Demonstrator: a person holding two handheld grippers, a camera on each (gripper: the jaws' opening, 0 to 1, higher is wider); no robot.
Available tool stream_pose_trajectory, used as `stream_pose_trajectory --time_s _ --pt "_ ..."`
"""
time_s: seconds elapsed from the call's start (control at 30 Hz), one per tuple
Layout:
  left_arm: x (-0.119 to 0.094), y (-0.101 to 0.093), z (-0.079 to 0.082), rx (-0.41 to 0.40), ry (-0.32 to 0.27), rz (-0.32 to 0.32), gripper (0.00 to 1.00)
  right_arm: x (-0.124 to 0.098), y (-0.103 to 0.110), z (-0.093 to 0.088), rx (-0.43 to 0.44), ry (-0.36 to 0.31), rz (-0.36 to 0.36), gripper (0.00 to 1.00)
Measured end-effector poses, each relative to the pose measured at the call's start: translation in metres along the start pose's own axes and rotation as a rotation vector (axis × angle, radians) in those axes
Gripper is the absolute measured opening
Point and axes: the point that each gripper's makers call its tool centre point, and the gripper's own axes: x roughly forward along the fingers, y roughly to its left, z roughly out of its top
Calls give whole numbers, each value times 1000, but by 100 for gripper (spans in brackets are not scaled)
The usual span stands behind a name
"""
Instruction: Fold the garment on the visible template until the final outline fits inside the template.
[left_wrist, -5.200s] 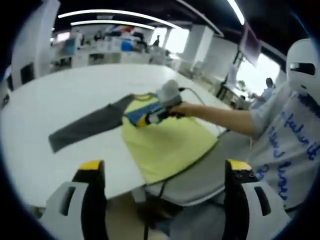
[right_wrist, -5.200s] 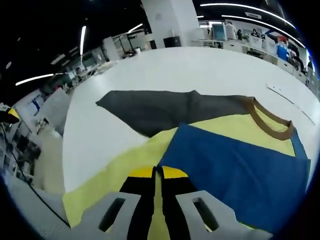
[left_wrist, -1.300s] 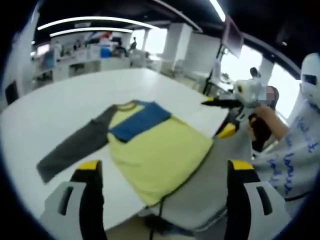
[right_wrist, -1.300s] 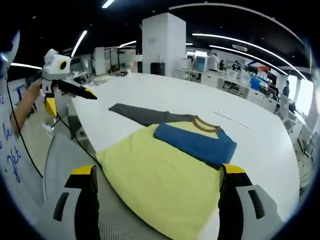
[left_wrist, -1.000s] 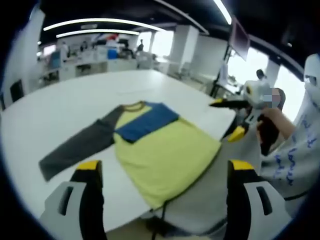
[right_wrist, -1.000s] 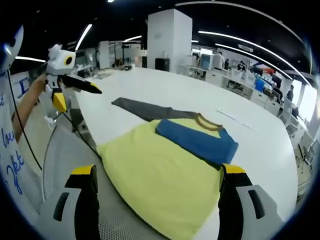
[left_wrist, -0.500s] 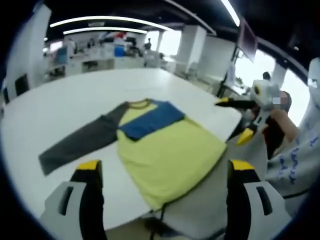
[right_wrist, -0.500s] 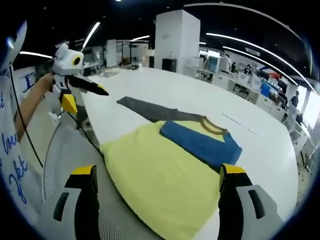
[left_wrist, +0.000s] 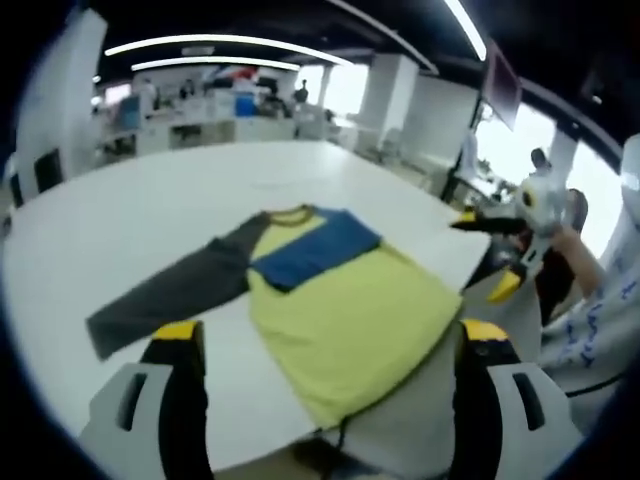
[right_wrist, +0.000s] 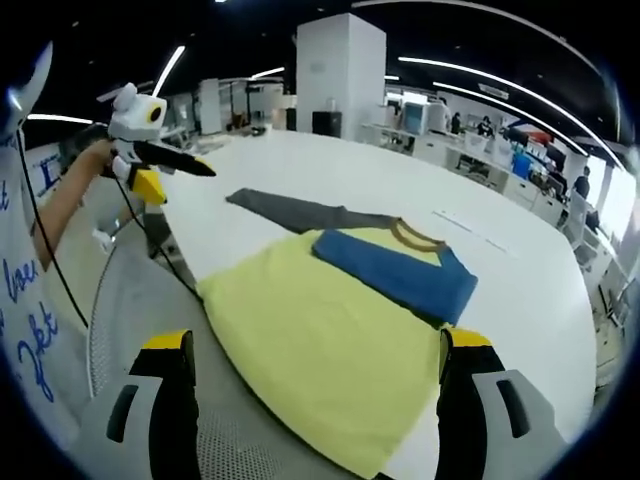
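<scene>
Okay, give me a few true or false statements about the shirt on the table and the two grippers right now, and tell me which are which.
1. The blue sleeve lies folded over the yellow shirt. True.
2. The grey sleeve is folded in too. False: it lies spread out on the table.
3. The right gripper grips the hem. False: it is open, above the shirt.
4. The left gripper is open. True.
5. The collar is brown. True.

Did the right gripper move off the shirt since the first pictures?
Yes. The right gripper, earlier shut on the shirt, is now lifted off past the table edge, open.
</scene>
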Motion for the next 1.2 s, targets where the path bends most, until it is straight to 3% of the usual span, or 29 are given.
stream_pose_trajectory --time_s 0.17,0.4,0.57,0.63,0.77,0.97,1.07,1.2 --pt "-3 13 -7 -17 7 24 100 2 -3 3 16 -19 -13 100" --pt "-12 48 -6 -57 0 96 99 2 -2 8 -1 -24 -3 100" --pt "-18 95 -12 -9 55 227 96 7 -4 5 -1 -20 3 100" --pt "-16 103 -12 -16 60 229 97 8 -3 4 -1 -16 7 100" --pt "-8 144 -11 -42 62 241 91 8 -1 5 7 -26 14 100" --pt "3 185 -8 -85 71 236 90 5 -11 4 11 -25 -11 100" --pt "6 214 -19 -127 122 268 91 4 -13 3 36 -35 -13 100" --pt "12 241 -21 -185 90 293 85 4 -17 0 35 -24 -25 100"
